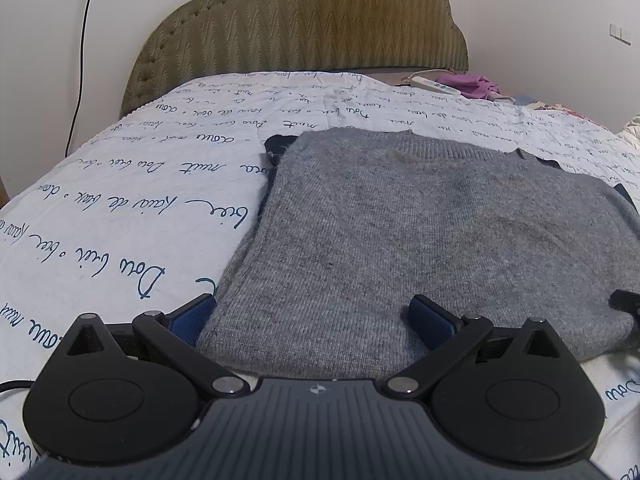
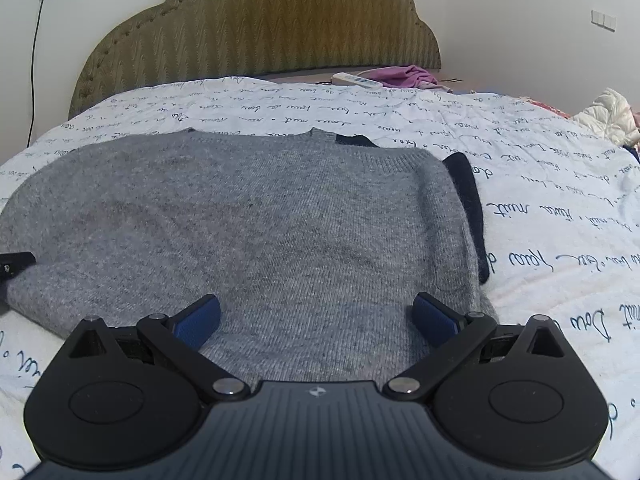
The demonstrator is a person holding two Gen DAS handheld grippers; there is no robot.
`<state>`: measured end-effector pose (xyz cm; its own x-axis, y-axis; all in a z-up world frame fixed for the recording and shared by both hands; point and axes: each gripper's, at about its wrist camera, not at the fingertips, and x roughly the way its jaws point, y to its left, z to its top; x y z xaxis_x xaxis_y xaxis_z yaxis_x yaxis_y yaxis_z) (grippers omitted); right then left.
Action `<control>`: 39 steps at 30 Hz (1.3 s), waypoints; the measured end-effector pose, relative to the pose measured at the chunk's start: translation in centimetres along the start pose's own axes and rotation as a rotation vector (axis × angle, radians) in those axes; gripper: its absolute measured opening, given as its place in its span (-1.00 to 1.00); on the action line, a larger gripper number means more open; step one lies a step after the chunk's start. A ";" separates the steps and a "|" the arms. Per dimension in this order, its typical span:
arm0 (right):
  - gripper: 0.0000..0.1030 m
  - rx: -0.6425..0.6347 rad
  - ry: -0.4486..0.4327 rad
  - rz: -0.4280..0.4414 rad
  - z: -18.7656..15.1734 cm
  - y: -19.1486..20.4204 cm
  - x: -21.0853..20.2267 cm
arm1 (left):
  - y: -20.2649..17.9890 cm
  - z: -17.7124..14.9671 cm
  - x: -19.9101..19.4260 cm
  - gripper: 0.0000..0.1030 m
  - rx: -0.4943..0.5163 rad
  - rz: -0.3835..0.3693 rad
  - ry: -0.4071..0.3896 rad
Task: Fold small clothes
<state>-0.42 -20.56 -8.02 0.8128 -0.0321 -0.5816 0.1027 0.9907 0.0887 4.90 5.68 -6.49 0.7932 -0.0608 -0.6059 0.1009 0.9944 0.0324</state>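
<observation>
Nearest, the left gripper [image 1: 312, 316] and the right gripper [image 2: 316, 316] each had fingers spread wide and released, grasping nothing, poised at the near hem of one grey sweater [image 1: 420, 220] lying flat on the bed [image 1: 120, 200]. Its sides looked already folded in, with dark sleeve parts showing at the left and right edges, so the hem-to-collar fold probably remained. Farther off lay one white power strip [image 2: 356, 79] and one purple cloth [image 2: 404, 74], then one headboard [image 2: 256, 28]
</observation>
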 end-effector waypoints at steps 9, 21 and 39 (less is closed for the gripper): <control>1.00 0.029 -0.006 0.023 -1.0 0.6 -2.0 | 0.2 -0.1 -0.2 1.00 -0.011 0.003 0.004; 1.00 -0.043 0.020 0.137 -0.8 4.9 -4.9 | 3.3 1.8 -3.8 0.99 -0.008 -0.011 0.018; 1.00 -0.341 -0.091 0.173 -1.2 12.8 -8.3 | 2.8 3.9 -3.6 0.99 0.032 -0.014 0.017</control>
<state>-6.56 -7.47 -3.06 0.8504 0.1426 -0.5064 -0.2244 0.9689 -0.1039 4.66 8.31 -1.09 0.7813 -0.0724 -0.6199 0.1310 0.9901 0.0495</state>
